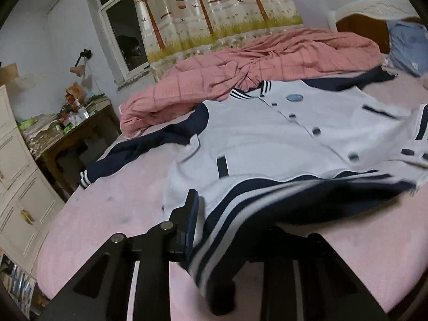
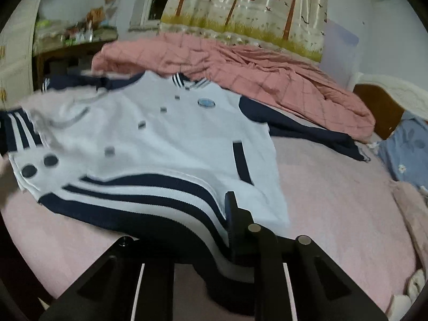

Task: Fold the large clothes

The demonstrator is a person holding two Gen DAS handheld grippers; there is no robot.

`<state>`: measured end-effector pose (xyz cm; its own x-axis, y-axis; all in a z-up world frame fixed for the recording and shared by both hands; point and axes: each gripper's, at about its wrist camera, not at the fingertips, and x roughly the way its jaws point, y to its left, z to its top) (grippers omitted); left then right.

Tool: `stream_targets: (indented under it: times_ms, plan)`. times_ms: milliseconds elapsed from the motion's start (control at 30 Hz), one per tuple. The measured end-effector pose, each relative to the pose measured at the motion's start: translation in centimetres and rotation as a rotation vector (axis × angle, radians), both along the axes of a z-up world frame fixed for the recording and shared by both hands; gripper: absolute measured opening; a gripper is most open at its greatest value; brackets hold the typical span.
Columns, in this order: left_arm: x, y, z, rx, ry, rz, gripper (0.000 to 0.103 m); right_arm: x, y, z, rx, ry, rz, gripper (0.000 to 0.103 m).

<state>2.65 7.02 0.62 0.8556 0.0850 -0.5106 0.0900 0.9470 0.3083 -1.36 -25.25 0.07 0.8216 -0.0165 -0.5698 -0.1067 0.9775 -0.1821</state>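
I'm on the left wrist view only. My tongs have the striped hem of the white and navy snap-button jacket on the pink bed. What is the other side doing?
Observer: The right tongs are shut on the same navy-striped hem, at the jacket's other corner.
Operator: Where does the far sleeve end? It runs out of my picture.
Observer: That navy sleeve lies flat, its striped cuff near a blue pillow.
Operator: Anything at the bed's right edge?
Observer: Some pale crumpled cloth, clear of the jacket.
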Motion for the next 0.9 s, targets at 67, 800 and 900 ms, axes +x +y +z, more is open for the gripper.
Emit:
stream_targets:
  times_ms: [67, 800, 900]
  plan:
    - [2.4, -0.1, 0.6, -0.028, 0.023, 0.003, 0.023, 2.1, -0.5, 1.2, 0.045, 0.003, -0.005, 0.018]
    - [10.0, 4.2, -0.9, -0.261, -0.021, -0.021, 0.095, 16.0, -2.9, -0.7, 0.159, -0.014, -0.033, 0.079]
    - [8.8, 5.7, 0.6, -0.358, -0.059, -0.039, 0.102, 14.4, -3.1, -0.4, 0.171, -0.040, 0.001, 0.082]
